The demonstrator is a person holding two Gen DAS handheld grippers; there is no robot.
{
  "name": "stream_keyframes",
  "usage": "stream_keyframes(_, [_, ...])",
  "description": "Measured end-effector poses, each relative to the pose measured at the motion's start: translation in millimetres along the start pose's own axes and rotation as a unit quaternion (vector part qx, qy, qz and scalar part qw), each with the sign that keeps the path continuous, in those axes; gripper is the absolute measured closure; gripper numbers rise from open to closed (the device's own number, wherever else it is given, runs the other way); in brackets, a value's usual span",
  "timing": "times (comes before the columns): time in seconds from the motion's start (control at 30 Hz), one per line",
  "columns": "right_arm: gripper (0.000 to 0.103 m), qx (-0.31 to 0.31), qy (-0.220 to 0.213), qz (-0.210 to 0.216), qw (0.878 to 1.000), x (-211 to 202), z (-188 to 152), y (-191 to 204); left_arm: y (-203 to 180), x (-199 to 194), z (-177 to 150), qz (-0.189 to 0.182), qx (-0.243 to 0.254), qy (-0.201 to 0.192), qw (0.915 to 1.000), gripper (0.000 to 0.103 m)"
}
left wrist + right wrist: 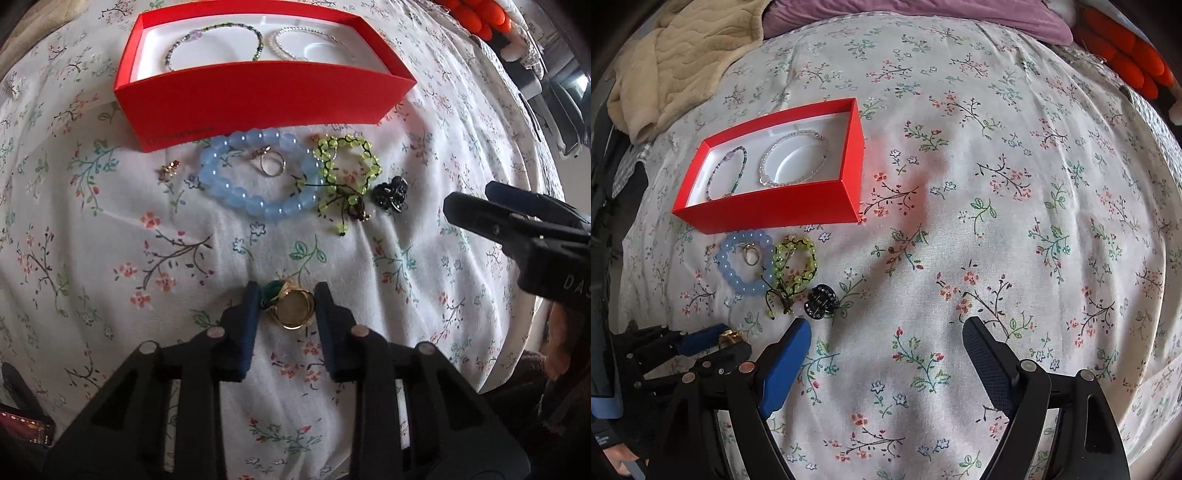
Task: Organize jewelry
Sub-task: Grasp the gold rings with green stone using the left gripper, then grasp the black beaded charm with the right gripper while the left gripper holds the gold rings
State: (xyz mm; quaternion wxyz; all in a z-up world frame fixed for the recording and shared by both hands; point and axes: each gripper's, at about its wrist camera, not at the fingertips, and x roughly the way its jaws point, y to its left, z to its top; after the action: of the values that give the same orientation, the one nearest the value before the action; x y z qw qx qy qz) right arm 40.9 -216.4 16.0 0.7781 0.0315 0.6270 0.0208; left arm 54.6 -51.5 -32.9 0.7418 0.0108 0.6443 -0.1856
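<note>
1. A bed (997, 184) covered with a floral sheet carries everything; a beige blanket (672, 62) and a purple pillow (923, 14) lie at its far end.
2. A red box (258, 92) sits open on the sheet, with a dark beaded bracelet (214, 40) and a clear beaded bracelet (295, 40) lying side by side inside it.
3. The right gripper (886, 343) hangs over bare sheet with its jaws spread wide, holding nothing.
4. The left gripper (286, 306) is clenched on a gold ring (293, 308) with a green stone, close to the sheet, well short of the box.
5. Just in front of the box lies a blue bead bracelet (255, 177), with a thin silver ring (271, 166) inside its loop.
6. A yellow-green bead bracelet (347, 166) touches the blue one's right side.
7. A black hair clip (389, 194) rests just beside the yellow-green bracelet.
8. A small gold piece (168, 170) lies left of the blue bracelet, too small to identify.
</note>
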Motion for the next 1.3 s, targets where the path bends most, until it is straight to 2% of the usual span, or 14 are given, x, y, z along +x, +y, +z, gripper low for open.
stream_keyframes(0.3, [0.018,0.023,0.008,0.011,1.0,4.5,3.2,-6.3,23.7,-22.8,5.3,-0.01,-0.025,-0.033,0.9991,0.071])
stream_keyframes(0.63, [0.019,0.023,0.029,0.034,0.999,22.4,9.9,9.4,37.6,-27.7,3.3,-0.016,-0.038,-0.035,0.9985,0.071])
stream_keyframes(0.77, [0.037,0.017,0.036,0.037,0.999,29.5,15.6,19.0,36.6,-26.6,3.6,-0.016,-0.037,-0.033,0.9986,0.071])
stream_keyframes(1.2, [0.063,0.006,0.042,0.032,0.999,45.2,27.5,41.1,39.1,-26.9,3.7,-0.016,-0.039,-0.033,0.9986,0.071])
stream_keyframes(1.3, [0.076,0.002,0.047,0.037,0.998,49.7,28.1,45.7,39.9,-27.4,3.4,-0.016,-0.039,-0.033,0.9986,0.071])
